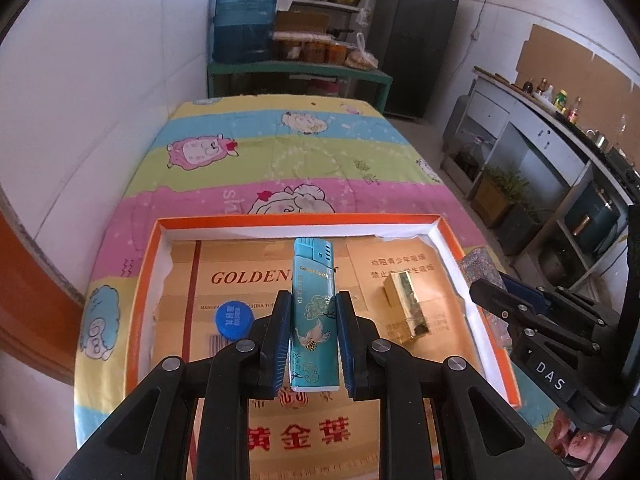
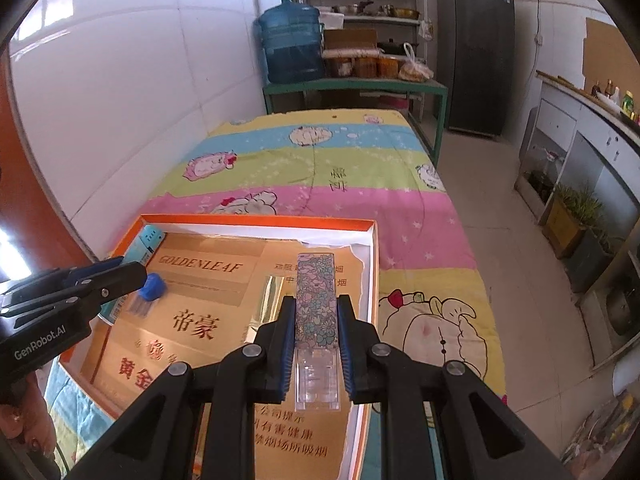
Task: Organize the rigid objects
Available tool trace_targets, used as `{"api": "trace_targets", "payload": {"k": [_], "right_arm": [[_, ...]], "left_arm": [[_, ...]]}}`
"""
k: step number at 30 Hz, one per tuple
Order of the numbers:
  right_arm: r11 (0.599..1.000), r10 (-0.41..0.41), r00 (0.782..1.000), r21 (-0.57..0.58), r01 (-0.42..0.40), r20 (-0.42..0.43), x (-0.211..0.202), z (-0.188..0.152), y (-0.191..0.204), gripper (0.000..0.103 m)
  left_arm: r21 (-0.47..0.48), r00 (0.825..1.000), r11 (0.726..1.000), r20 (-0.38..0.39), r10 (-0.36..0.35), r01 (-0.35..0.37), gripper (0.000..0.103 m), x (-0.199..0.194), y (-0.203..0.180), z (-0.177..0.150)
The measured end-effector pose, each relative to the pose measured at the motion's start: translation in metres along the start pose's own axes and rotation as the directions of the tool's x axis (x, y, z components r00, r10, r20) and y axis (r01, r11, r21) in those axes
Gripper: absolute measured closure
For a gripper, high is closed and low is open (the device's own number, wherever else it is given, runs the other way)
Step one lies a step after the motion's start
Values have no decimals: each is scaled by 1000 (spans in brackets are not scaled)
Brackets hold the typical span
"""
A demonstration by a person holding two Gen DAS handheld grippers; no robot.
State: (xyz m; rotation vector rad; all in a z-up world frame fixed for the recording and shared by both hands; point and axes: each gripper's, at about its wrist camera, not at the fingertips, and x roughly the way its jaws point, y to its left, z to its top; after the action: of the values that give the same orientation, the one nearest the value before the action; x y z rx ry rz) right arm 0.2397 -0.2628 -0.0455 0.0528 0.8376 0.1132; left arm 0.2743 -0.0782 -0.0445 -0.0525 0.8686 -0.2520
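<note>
An orange-rimmed shallow box [image 1: 280, 221] lined with gold card lies on the cartoon bedsheet. My left gripper [image 1: 313, 300] is shut on a teal lighter [image 1: 312, 300], held lengthwise over the box. A blue bottle cap [image 1: 235, 319] and a gold block [image 1: 408, 307] lie inside the box. My right gripper [image 2: 316, 304] is shut on a floral-patterned lighter with a clear base [image 2: 316, 300], above the box's right side [image 2: 370, 280]. The right wrist view also shows the left gripper [image 2: 120, 276], the teal lighter [image 2: 140, 248] and the cap [image 2: 151, 286].
The box rests at the near end of a table covered by a striped cartoon sheet [image 1: 280, 152]. A white wall runs along the left. Beyond stand a green bench with a water jug [image 1: 244, 20], shelves and a dark fridge [image 1: 416, 36]; counters line the right.
</note>
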Motion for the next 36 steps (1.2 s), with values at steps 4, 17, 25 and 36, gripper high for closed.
{"api": "trace_targets", "payload": {"k": [4, 17, 25, 36], "right_arm": [[1000, 1, 1000, 5, -1, -19, 13, 4, -2, 83], [1000, -4, 997, -22, 3, -72, 41, 4, 4, 83], [999, 1, 996, -32, -4, -90, 48, 3, 6, 83], [999, -9, 991, -47, 3, -131, 62, -2, 10, 83]], "left_arm": [[-12, 1000, 1000, -25, 1, -2, 81, 16, 1, 3], [-18, 997, 1000, -83, -1, -1, 81, 49, 1, 0], [-23, 995, 1000, -104, -2, -1, 81, 57, 1, -2], [-48, 990, 999, -140, -27, 21, 81, 69, 6, -5]]}}
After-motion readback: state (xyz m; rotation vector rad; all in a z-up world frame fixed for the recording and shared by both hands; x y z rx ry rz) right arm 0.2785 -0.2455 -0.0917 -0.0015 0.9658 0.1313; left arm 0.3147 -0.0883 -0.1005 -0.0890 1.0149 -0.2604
